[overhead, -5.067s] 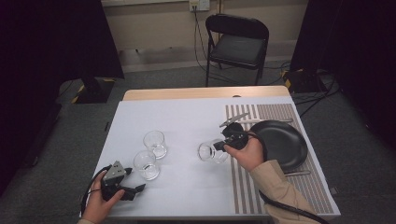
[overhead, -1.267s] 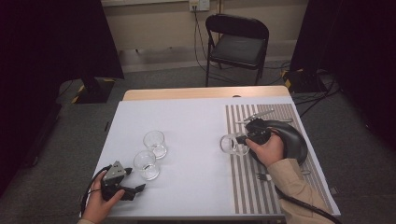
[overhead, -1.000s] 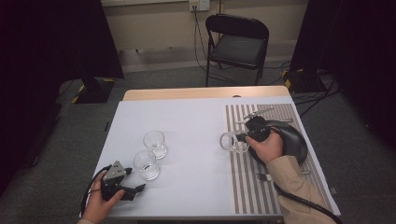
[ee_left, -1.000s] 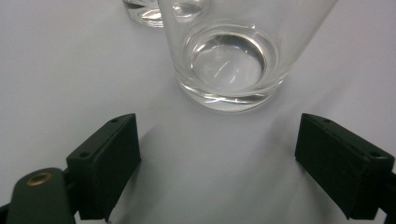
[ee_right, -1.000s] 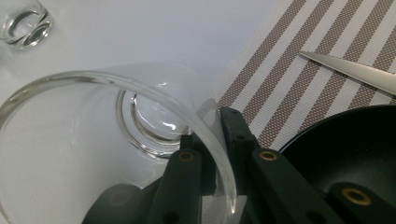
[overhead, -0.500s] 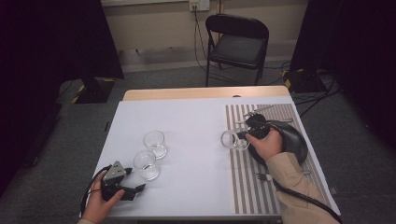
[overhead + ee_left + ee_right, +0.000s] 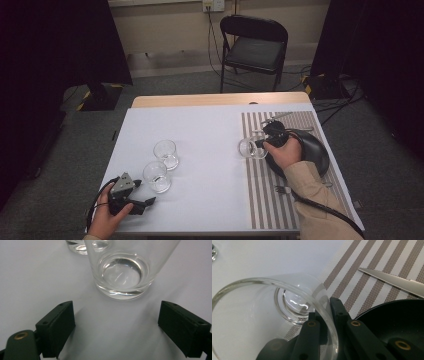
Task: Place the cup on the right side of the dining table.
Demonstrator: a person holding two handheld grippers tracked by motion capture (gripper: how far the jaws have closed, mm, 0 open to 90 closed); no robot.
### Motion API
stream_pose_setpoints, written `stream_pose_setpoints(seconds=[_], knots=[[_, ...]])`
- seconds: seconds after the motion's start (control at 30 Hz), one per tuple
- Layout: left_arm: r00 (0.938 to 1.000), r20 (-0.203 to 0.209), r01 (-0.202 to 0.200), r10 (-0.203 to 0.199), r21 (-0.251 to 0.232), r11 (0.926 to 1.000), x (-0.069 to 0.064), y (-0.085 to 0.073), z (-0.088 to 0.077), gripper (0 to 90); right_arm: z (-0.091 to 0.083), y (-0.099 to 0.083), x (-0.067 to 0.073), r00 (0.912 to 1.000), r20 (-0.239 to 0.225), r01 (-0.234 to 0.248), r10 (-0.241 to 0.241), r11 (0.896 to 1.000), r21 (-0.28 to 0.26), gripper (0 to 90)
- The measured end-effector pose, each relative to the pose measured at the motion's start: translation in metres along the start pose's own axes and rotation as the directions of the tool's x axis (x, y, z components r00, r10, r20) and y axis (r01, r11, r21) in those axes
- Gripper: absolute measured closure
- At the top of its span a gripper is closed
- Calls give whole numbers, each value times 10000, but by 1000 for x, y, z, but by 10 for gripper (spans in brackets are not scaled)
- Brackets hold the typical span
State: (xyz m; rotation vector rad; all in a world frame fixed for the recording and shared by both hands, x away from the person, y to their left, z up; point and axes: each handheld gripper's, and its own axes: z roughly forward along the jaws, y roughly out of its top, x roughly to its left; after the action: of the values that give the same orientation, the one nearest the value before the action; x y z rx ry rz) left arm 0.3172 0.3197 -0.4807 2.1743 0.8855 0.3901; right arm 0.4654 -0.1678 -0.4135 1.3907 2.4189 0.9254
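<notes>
Pinching one wall of a clear glass point(image 7: 274, 312), the right gripper point(image 7: 261, 143) has been carried to the striped mat's point(image 7: 295, 200) left edge, probably for set-down there. Well left of the mat, the left gripper point(image 7: 117, 327) is held agape before another glass point(image 7: 122, 272).

Chair point(image 7: 254, 47): black, stands on the grey floor point(image 7: 175, 82) past the far edge of the desk point(image 7: 200, 100).
Plug socket point(image 7: 213, 5): on the wall behind the chair.
Wires point(image 7: 345, 92): on the floor, near the desk's far right corner.
Curtains point(image 7: 55, 45): dark, both sides.
</notes>
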Motion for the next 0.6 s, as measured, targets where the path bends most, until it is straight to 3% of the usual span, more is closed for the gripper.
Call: stream_pose_setpoints(seconds=[0.6], knots=[[10000,0,-8,8,4,10000,0,0,0,131,10,0,-2,9993,378,-72,69,9999,76,854]])
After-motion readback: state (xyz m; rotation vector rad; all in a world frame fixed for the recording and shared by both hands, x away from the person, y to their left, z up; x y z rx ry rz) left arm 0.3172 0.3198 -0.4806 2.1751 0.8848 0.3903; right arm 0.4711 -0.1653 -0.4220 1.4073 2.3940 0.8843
